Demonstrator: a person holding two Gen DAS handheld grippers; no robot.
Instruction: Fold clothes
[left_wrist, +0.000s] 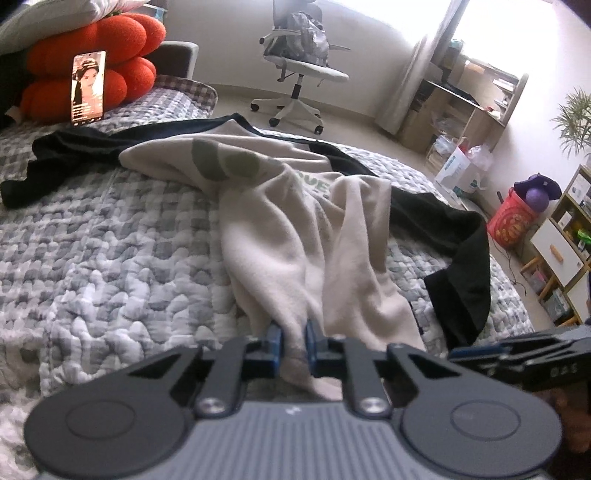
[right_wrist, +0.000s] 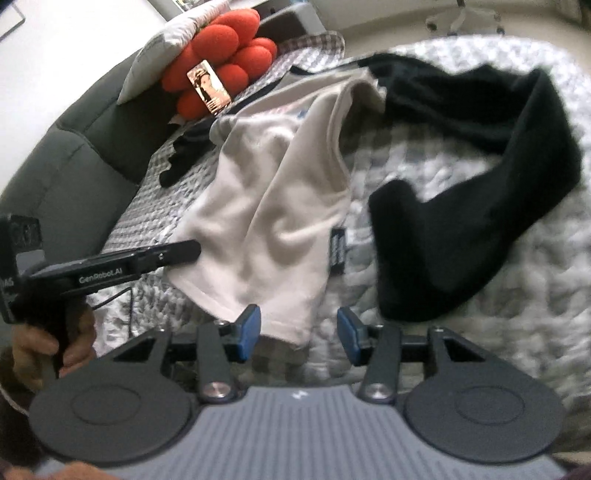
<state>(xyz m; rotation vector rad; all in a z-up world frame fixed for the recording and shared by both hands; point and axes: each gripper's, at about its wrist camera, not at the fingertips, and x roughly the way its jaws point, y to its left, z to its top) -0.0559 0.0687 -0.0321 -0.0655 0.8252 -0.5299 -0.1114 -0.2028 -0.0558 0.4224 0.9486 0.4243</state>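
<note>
A cream sweatshirt (left_wrist: 295, 229) with black sleeves (left_wrist: 461, 258) lies crumpled on the quilted bed. My left gripper (left_wrist: 294, 334) is shut on a bunched fold of its cream hem, and the cloth rises from the blue pads into a ridge. In the right wrist view the same cream body (right_wrist: 273, 206) spreads away from me, with a black sleeve (right_wrist: 480, 177) curling to the right. My right gripper (right_wrist: 299, 325) stands open just above the quilt. A hem corner lies between its pads, near the left one, and neither pad presses on it. The left gripper (right_wrist: 192, 249) reaches in from the left, held by a hand (right_wrist: 55, 347).
A grey-and-white quilt (left_wrist: 110, 240) covers the bed. A red lumpy cushion (left_wrist: 96, 66) with a phone (left_wrist: 88, 86) propped on it sits at the head, beside a grey headboard (right_wrist: 74, 158). An office chair (left_wrist: 299, 55), shelves (left_wrist: 461, 107) and a red bucket (left_wrist: 511, 221) stand on the floor beyond.
</note>
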